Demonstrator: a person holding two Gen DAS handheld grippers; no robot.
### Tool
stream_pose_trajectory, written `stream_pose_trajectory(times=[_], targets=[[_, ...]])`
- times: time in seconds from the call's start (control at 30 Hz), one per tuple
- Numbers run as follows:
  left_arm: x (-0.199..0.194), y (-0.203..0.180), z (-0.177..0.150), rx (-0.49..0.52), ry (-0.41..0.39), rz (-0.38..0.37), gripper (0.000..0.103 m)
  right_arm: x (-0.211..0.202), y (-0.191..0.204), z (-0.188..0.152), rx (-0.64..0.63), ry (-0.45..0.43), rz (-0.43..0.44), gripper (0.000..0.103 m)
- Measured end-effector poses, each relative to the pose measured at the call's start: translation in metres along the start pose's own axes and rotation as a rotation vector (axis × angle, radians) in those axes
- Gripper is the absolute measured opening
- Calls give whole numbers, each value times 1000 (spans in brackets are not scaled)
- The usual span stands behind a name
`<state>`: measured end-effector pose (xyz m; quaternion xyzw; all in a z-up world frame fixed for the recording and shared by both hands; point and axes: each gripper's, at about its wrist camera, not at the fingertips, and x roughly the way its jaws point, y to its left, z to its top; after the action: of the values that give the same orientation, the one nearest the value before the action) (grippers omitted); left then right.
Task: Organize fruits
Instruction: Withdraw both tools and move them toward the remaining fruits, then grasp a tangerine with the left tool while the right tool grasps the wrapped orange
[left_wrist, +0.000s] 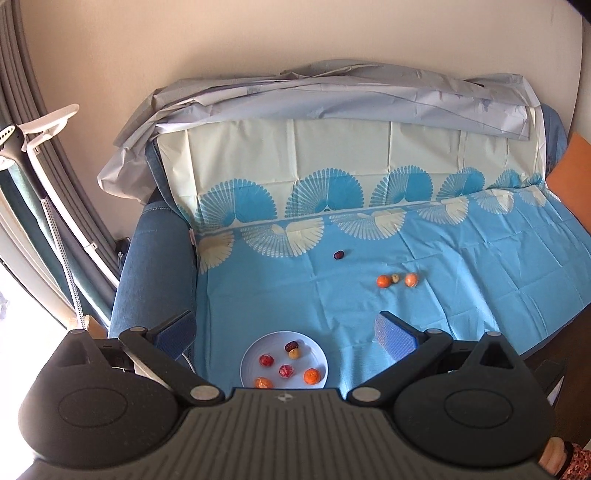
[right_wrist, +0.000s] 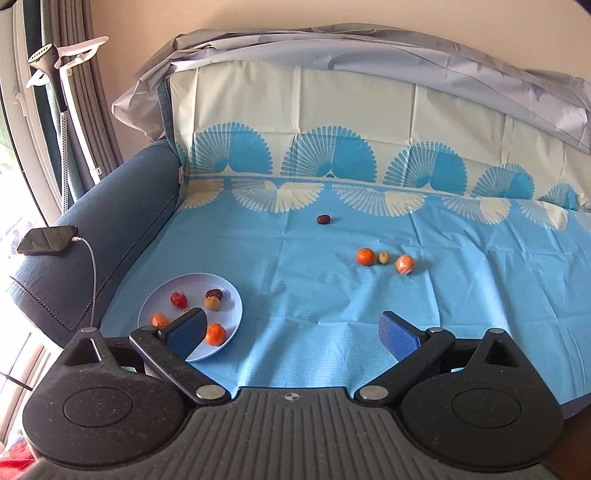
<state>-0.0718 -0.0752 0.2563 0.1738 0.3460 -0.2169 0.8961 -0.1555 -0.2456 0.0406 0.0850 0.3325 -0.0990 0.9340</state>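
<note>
While both the left gripper (left_wrist: 284, 332) and right gripper (right_wrist: 293, 330) hang with jaws wide and empty, four fruits lie ahead of them, so fetching the nearest orange (right_wrist: 365, 256) to the plate (right_wrist: 229, 291) seems next.

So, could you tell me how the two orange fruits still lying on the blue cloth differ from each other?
The left orange fruit is bare, with a smooth, evenly deep orange skin; the right orange fruit looks wrapped in clear film, glossy and paler in patches. The left one also appears slightly rounder. Both lie loose on the blue cloth, flanking a small greenish fruit, outside the plate.
</note>
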Motion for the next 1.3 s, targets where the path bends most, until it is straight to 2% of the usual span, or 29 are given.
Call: stream_pose_trajectory(times=[0.3,0.4,0.53,0.63,0.7,0.77,0.93,1.0,1.07,1.2,1.3], targets=[[28,-15,14,28,28,-12,103,18,-15,2,26,27,-18,99],[46,-21,21,13,60,-36,103,27,-24,3,41,34,-34,99],[87,-40,29,69,89,-34,103,47,-42,5,70,42,-68,99],[139,-49,26,86,159,-91,103,68,-64,8,109,32,-115,100],[190,-54,19,100,227,-155,103,85,-84,11,148,18,-142,100],[247,-61,10,96,265,-174,103,107,-103,13,183,9,-176,100],[375,-92,-6,116,216,-134,103,177,-138,17,166,-20,-252,100],[425,-109,-9,110,209,-159,103,211,-152,19,148,-28,-285,100],[471,-124,-7,83,237,-184,102,246,-167,18,133,-10,-301,100],[542,-154,-2,84,287,-222,102,307,-192,14,125,33,-288,100],[577,-173,0,110,287,-227,102,342,-204,11,116,60,-262,100]])
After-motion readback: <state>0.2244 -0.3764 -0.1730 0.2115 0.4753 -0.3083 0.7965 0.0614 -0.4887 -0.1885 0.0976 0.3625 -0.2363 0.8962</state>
